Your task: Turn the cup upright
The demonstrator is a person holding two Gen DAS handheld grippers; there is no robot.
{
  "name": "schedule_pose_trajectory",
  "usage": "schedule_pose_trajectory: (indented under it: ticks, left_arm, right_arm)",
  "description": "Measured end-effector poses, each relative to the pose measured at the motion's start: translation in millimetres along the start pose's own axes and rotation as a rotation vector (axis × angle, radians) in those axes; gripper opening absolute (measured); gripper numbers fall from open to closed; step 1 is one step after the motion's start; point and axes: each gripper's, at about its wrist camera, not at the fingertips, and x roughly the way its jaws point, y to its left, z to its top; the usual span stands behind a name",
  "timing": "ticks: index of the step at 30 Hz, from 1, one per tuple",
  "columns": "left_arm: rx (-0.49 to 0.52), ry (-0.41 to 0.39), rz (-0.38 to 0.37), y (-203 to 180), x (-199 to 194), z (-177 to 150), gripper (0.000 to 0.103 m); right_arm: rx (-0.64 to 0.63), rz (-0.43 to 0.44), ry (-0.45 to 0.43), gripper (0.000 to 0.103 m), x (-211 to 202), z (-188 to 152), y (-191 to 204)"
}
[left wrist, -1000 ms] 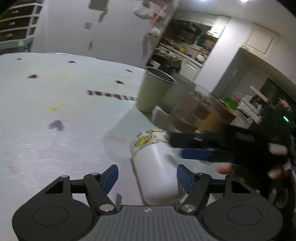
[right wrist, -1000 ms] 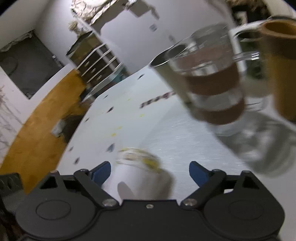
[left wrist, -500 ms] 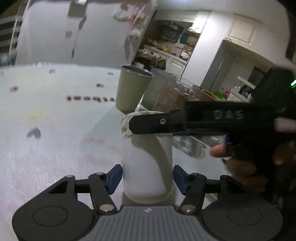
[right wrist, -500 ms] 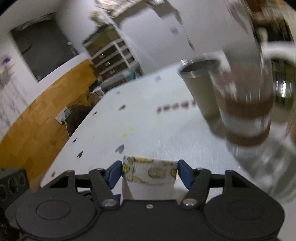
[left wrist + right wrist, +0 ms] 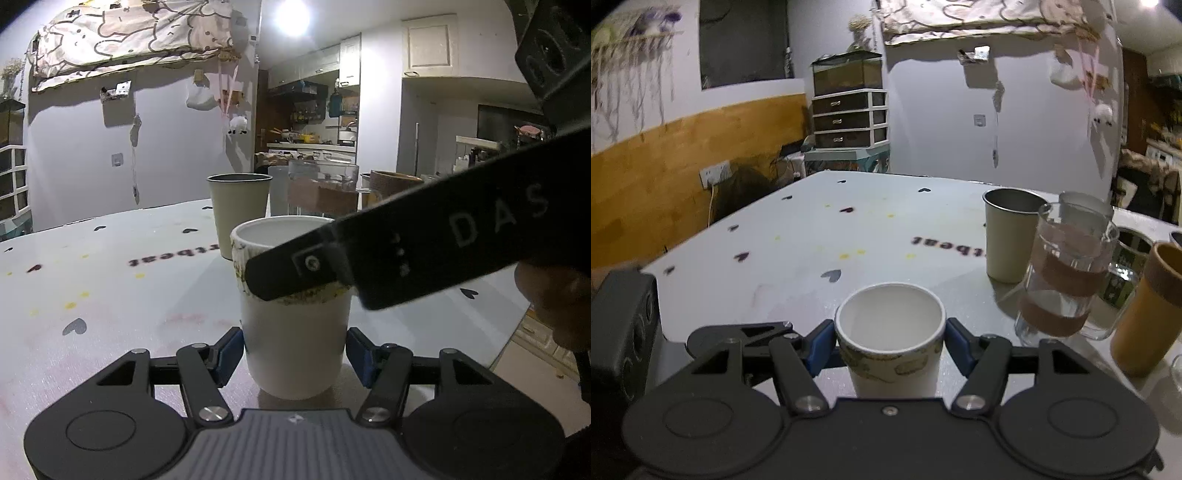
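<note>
A white paper cup with a yellow printed band under its rim stands upright on the white table, mouth up. My left gripper brackets its lower body with both blue pads at its sides. My right gripper is shut on the same cup just under the rim. In the left wrist view the right gripper's black body crosses in front of the cup's band.
Behind the cup stand a beige metal tumbler, a glass mug with brown bands, and a tan cup at the right. The table's right edge is close. A drawer unit stands beyond the table.
The cup lay on its side a second ago. The right gripper closed on its rim end and turned it up; it now stands upright between both grippers.
</note>
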Motion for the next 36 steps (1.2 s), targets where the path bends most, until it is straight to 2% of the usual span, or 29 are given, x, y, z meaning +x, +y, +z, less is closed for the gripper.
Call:
schedule_pose_trajectory:
  ticks: [1, 3, 6, 9, 15, 19, 24, 29, 33, 36]
  left_arm:
    - [-0.014, 0.012, 0.004, 1.3, 2.2, -0.1, 0.063]
    - [-0.042, 0.024, 0.031, 4.1, 7.2, -1.5, 0.083]
    - [-0.064, -0.002, 0.047, 8.6, 6.4, -3.0, 0.088]
    - [-0.091, -0.026, 0.057, 12.4, 1.0, -2.2, 0.092]
    - [-0.139, -0.066, 0.131, 26.3, -4.9, -2.4, 0.092]
    - [-0.140, -0.089, 0.190, 27.3, -12.4, -6.8, 0.094]
    - [-0.154, -0.102, 0.209, 32.0, -18.3, -9.8, 0.095]
    - [-0.162, -0.105, 0.213, 31.7, -20.5, -9.9, 0.096]
    - [-0.162, -0.109, 0.216, 31.7, -22.2, -10.0, 0.096]
    - [-0.154, -0.111, 0.221, 30.9, -23.9, -7.1, 0.097]
  right_arm:
    - [-0.010, -0.002, -0.005, 0.064, 0.8, 0.4, 0.0]
    - [-0.021, 0.002, -0.014, 0.064, 4.7, 2.9, 1.9]
    - [-0.039, -0.014, -0.052, 0.064, 15.2, 7.7, -1.3]
    - [-0.035, -0.065, -0.083, 0.064, 30.3, 15.0, -7.7]
    - [0.005, -0.135, -0.146, 0.064, 56.4, 33.3, -20.8]
    - [0.045, -0.200, -0.157, 0.064, 76.8, 43.4, -29.6]
    - [0.085, -0.247, -0.122, 0.064, 98.4, 47.2, -36.9]
    - [0.068, -0.266, -0.128, 0.065, 103.3, 47.0, -31.9]
    - [0.066, -0.264, -0.120, 0.072, 104.7, 47.9, -30.8]
    - [0.076, -0.256, -0.128, 0.072, 99.7, 46.8, -32.1]
